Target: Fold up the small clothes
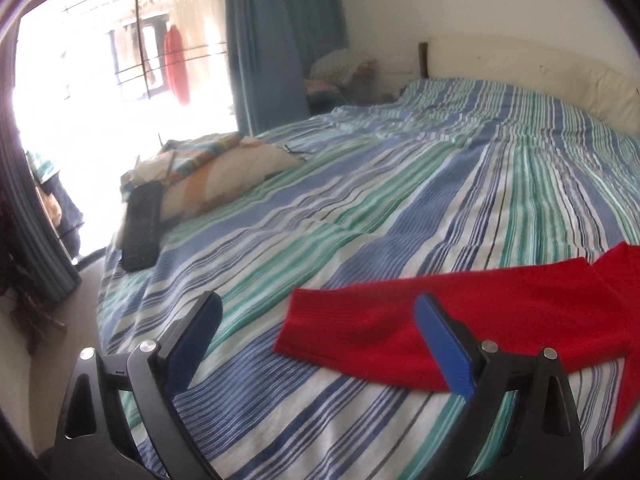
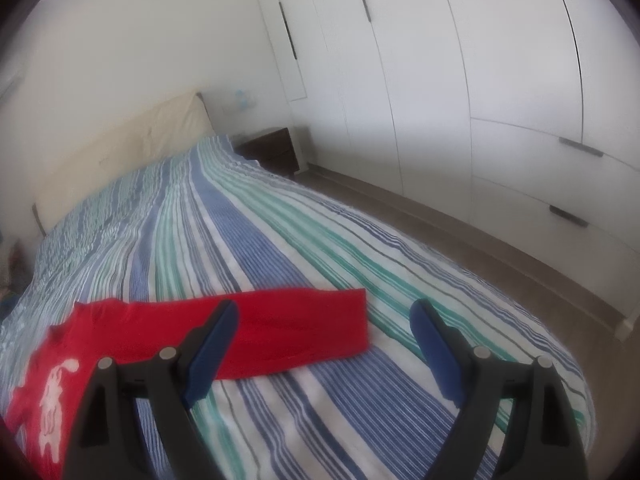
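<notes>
A small red sweater lies flat on the striped bed. In the left wrist view its left sleeve (image 1: pixel 400 332) stretches out towards the left, cuff end nearest. My left gripper (image 1: pixel 320 312) is open and empty, hovering just above that cuff. In the right wrist view the other sleeve (image 2: pixel 288 328) stretches right and the body with a white print (image 2: pixel 52 396) lies at the lower left. My right gripper (image 2: pixel 324 320) is open and empty, above that sleeve's cuff end.
The blue, green and white striped bedcover (image 1: pixel 360 200) spans both views. A patterned pillow (image 1: pixel 216 176) and a black remote (image 1: pixel 142 224) lie at the bed's left side. White wardrobes (image 2: pixel 480 100) and a dark nightstand (image 2: pixel 272 148) stand to the right.
</notes>
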### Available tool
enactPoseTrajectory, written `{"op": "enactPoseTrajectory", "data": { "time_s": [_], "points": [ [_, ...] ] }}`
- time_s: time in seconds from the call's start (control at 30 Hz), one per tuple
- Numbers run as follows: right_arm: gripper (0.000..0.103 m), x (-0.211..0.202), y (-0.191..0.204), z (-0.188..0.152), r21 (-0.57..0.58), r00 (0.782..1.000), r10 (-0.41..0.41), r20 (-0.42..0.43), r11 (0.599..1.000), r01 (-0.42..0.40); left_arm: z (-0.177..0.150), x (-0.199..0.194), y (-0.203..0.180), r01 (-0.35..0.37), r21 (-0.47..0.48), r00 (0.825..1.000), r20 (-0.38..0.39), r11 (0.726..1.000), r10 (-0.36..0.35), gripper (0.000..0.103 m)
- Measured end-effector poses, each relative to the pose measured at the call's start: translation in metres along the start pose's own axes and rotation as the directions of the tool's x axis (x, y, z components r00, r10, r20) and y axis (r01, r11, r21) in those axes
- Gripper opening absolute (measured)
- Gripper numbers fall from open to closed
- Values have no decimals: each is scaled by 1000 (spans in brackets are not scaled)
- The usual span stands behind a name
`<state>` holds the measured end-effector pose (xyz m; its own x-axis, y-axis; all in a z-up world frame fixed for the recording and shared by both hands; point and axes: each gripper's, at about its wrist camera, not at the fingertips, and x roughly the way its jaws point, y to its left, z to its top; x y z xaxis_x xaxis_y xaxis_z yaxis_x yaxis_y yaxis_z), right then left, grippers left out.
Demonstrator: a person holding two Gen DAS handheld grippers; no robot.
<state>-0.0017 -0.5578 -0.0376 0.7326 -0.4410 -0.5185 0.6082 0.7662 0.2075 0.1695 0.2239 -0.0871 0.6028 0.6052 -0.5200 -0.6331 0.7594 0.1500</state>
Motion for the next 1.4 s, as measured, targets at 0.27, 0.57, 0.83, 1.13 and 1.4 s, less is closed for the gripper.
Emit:
{"op": "enactPoseTrajectory", "data": {
  "time_s": [0.27, 0.57, 0.83, 1.13, 1.4],
  "points": [
    [86, -7, 0, -2, -20, 1000, -3, 13, 1000, 4, -1, 0, 1, 30, -6, 999, -29, 1000, -30, 98],
    [86, -6, -1, -1, -12, 1000, 8, 6, 1000, -8, -2, -1, 4, 15, -23, 1000, -24, 1000, -16, 98],
    [86, 14, 13, 13, -12, 973, 218, -72, 976, -219, -1, -2, 6, 9, -40, 1000, -25, 999, -10, 98],
    [75, 101, 29, -13, 70, 875, 218, -432, 975, -209, -6, 6, 3, 22, 14, 997, -76, 1000, -21, 98],
    [69, 49, -60, -1, 290, 917, 233, -323, 947, -139, -3, 17, 11, 45, -107, 988, -144, 993, -60, 98]
  ]
}}
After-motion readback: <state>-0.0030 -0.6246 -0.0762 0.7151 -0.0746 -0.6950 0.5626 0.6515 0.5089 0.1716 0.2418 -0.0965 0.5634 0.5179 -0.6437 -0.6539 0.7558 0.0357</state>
